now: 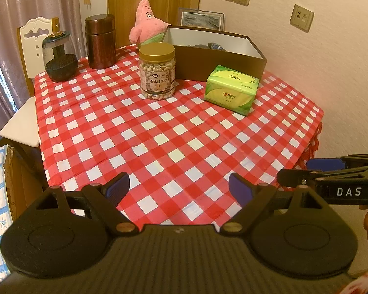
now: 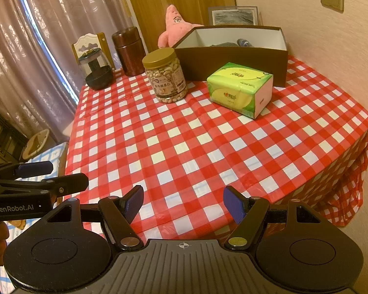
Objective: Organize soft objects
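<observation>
A pink star plush (image 1: 147,23) (image 2: 175,25) sits at the far edge of the checkered table, behind a brown open box (image 1: 223,61) (image 2: 235,61) that holds some dark cloth. A green tissue pack (image 1: 231,89) (image 2: 240,89) lies in front of the box. My left gripper (image 1: 179,188) is open and empty over the table's near edge. My right gripper (image 2: 184,202) is open and empty, also at the near edge. Each gripper shows at the side of the other's view, the right one (image 1: 316,169) and the left one (image 2: 51,174).
A jar of cashews (image 1: 157,71) (image 2: 165,76), a brown canister (image 1: 100,41) (image 2: 128,51) and a dark glass jar (image 1: 60,57) (image 2: 97,71) stand at the far left. A white chair (image 1: 34,49) is beside the table. A wall runs along the right.
</observation>
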{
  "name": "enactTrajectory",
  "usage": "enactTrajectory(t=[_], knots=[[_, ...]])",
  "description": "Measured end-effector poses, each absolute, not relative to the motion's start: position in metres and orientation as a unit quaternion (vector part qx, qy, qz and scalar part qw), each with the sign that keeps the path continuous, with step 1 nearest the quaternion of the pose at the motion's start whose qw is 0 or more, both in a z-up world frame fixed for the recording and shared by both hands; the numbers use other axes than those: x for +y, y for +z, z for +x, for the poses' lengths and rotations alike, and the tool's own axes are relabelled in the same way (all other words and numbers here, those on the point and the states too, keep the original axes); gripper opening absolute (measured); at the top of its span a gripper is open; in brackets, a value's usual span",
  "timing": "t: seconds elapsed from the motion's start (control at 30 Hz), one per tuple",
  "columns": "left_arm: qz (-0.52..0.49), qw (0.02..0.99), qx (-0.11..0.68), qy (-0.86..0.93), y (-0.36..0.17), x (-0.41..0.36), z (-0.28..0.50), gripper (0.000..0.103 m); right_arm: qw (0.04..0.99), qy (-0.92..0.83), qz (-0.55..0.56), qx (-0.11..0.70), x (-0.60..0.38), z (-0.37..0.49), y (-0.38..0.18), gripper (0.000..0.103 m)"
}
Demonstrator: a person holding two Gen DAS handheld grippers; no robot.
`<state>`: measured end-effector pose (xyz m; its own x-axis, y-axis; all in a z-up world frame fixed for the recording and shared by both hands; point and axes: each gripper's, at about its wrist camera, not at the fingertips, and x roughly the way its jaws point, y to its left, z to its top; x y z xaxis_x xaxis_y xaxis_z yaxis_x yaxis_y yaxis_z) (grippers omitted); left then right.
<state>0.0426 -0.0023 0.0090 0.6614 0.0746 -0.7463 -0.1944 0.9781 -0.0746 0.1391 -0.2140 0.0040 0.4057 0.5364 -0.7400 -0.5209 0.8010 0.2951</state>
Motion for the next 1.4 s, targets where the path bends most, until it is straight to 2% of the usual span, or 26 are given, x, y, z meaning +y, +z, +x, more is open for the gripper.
enactTrajectory(t=[1.4], knots=[[-0.075, 0.909, 0.404, 0.074, 0.0090, -0.0011, 0.0422, 0.087, 0.839, 0.315, 0.008, 0.444, -0.2109, 0.1379, 0.0043, 0.072]])
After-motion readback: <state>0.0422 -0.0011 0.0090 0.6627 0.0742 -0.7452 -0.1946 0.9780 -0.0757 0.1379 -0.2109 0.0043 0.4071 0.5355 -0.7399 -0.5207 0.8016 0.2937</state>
